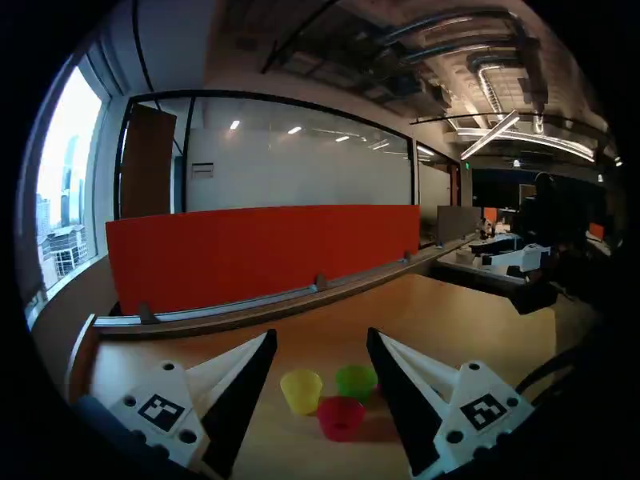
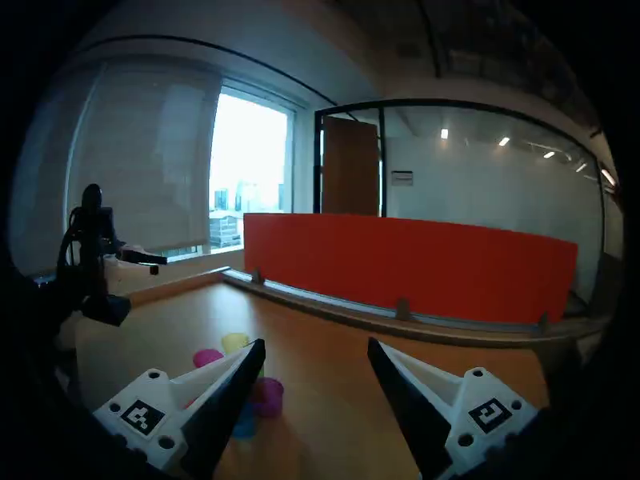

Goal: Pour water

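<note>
Three cups cluster on the wooden surface (image 1: pixel 448 312) between the spread left tongs (image 1: pixel 321 332) (nothing pinched): yellow cup (image 1: pixel 302 390), green cup (image 1: pixel 356 381), red cup (image 1: pixel 340 417). The right tongs (image 2: pixel 316 342) gape empty too, a purple cup (image 2: pixel 270 396) beside one finger.

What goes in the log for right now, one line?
left tongs: open | right tongs: open | yellow cup, green cup, red cup: upright on desk | pouring: not started

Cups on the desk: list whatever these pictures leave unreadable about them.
Left gripper view: low angle hides the insides of the yellow cup, green cup and red cup; any water is untellable.
Right gripper view: a finger of the right gripper covers part of the blue cup and pink cup.
</note>
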Tool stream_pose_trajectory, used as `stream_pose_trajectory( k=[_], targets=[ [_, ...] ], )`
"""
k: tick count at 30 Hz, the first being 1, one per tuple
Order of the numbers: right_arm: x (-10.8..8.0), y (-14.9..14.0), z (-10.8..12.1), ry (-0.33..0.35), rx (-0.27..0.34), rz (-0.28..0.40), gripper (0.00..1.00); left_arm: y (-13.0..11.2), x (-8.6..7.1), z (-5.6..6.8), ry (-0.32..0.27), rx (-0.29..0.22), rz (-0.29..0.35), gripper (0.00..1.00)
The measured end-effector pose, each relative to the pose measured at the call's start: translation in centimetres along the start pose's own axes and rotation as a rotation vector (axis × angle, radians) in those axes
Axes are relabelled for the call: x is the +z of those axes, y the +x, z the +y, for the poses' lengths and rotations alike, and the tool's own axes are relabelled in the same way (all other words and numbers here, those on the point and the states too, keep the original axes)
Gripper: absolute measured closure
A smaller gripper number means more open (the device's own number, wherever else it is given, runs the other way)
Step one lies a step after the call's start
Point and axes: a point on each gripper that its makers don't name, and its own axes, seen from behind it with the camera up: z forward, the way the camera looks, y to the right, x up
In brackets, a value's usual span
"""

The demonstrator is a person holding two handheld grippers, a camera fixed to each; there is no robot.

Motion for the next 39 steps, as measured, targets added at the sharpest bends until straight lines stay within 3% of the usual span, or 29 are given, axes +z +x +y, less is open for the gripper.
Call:
stream_pose_trajectory(
  k=[6, 15, 30, 39],
  targets=[
    [0.2, -1.0, -0.4, 0.023, -0.070, -0.051, 0.01, -0.6, 0.2, 0.0, -0.023, 0.026, -0.046, 0.17],
    [0.4, -2.2, -2.3, 0.124, -0.169, -0.127, 0.01, -2.0, 0.6, 0.7, -0.083, 0.044, -0.111, 0.17],
    [1.0, -4.0, -2.7, 0.176, -0.161, -0.204, 0.00, -4.4, 1.3, 1.6, -0.136, 0.115, -0.187, 0.17],
    [1.3, -6.0, -4.2, 0.242, -0.174, -0.253, 0.00, -5.2, 2.3, 1.8, -0.158, 0.118, -0.214, 0.17]
  ],
)
